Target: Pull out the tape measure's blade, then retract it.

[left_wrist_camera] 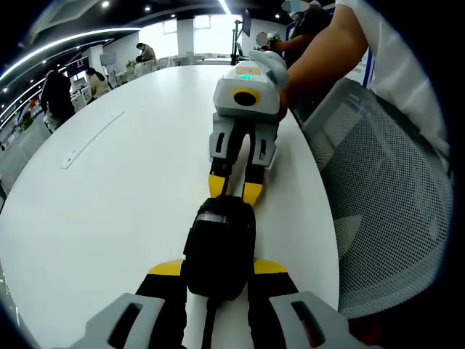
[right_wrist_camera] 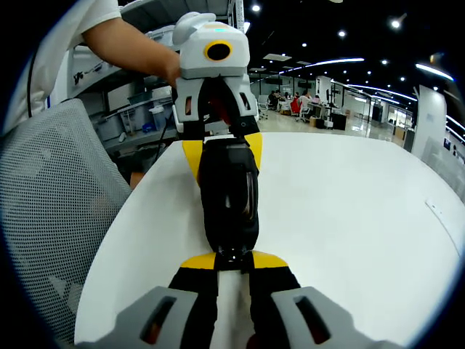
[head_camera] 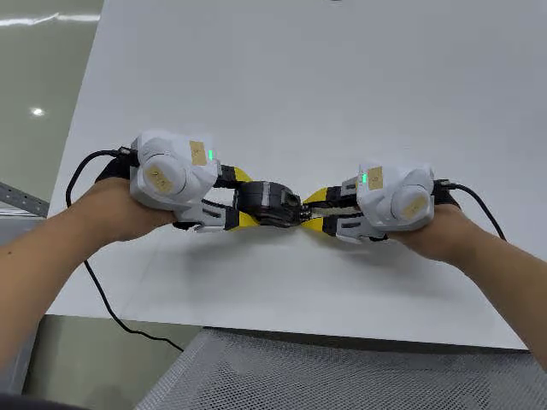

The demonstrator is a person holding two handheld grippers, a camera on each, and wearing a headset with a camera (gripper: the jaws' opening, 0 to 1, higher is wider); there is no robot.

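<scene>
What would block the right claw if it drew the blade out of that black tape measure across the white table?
Nothing visible. The left gripper clamps the black tape measure case; the right gripper sits at its mouth, and the white table around it lies bare.

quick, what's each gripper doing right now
left gripper: closed on the black plastic tape measure
right gripper: closed on its blade tip
</scene>
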